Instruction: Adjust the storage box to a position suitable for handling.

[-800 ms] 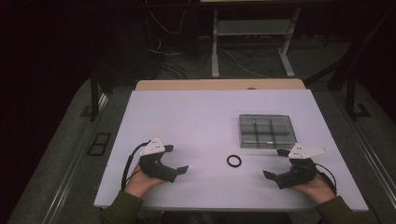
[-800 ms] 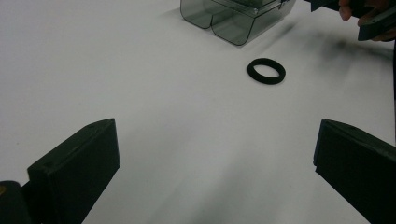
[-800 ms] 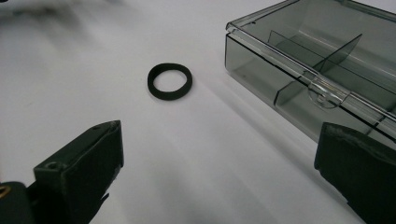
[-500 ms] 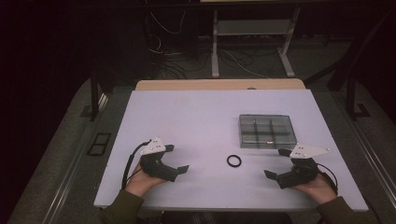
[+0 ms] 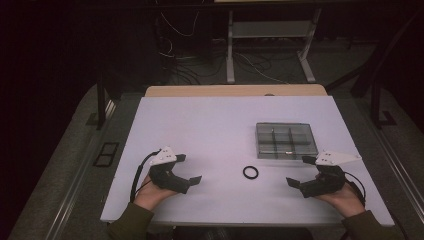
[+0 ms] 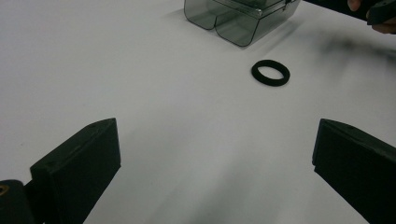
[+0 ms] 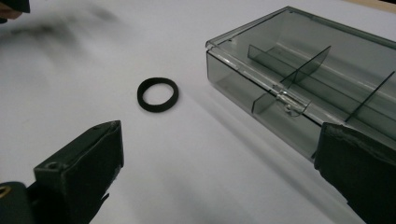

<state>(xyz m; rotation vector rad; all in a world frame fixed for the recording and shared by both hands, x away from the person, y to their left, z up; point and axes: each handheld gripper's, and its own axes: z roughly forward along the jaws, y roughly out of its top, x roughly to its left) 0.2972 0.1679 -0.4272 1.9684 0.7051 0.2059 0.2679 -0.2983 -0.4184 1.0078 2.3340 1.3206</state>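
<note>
A small black ring [image 5: 250,172] lies flat on the white tabletop [image 5: 210,130], between my two grippers. Behind it to the right stands a smoky clear plastic box [image 5: 286,140] with inner dividers, its lid down and latched. My left gripper [image 5: 189,168] rests near the front edge, left of the ring, jaws wide open and empty. My right gripper [image 5: 298,171] rests to the right of the ring, also open and empty. In the left gripper view the ring [image 6: 271,73] lies ahead and to the right, with the box [image 6: 238,18] beyond. The right gripper view has the ring [image 7: 158,94] ahead left and the box [image 7: 317,84] close on the right.
A tan wooden strip [image 5: 235,90] borders the table's far edge. Beyond it, on the dark floor, are cables and a metal stand [image 5: 270,30]. Bare tabletop spreads across the left and the middle.
</note>
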